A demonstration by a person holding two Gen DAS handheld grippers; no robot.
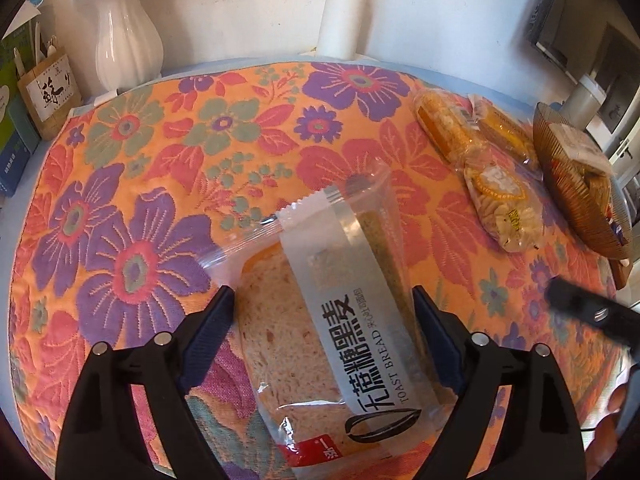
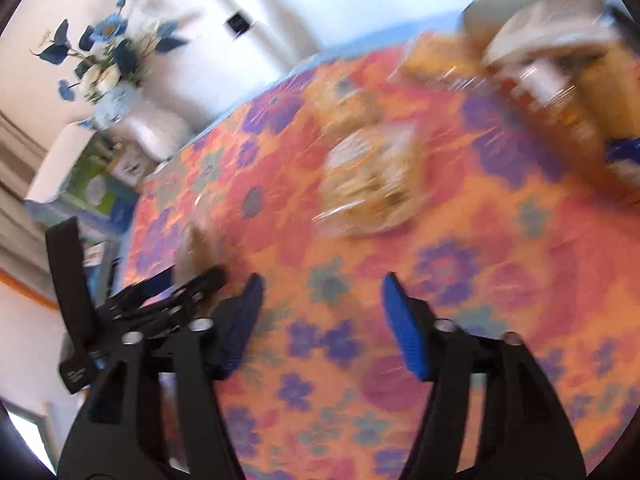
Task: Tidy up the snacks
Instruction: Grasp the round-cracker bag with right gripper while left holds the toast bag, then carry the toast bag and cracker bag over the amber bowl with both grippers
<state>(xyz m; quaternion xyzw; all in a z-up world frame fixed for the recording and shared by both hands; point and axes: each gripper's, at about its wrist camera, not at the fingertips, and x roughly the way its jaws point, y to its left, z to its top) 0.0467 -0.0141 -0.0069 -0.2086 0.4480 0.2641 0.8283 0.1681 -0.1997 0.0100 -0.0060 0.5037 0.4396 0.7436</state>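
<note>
In the left wrist view a clear pack of toast bread point(image 1: 320, 312) with a white label lies on the floral cloth between the fingers of my left gripper point(image 1: 322, 300). The jaws stand wide at the pack's two sides; I cannot tell if the pads touch it. Several cracker packs point(image 1: 472, 148) lie at the right, beside a brown ribbed bowl point(image 1: 568, 196) that holds more snacks. The right wrist view is blurred by motion. My right gripper point(image 2: 322, 292) is open and empty above the cloth. A snack pack point(image 2: 372, 184) lies ahead of it, the bowl point(image 2: 552, 52) at the far right.
A white vase point(image 1: 126, 40) with blue flowers, a wooden pen holder point(image 1: 50, 92) and books stand at the table's back left. A white cylinder point(image 1: 342, 20) stands at the back middle. The left gripper point(image 2: 160, 300) shows at the left of the right wrist view.
</note>
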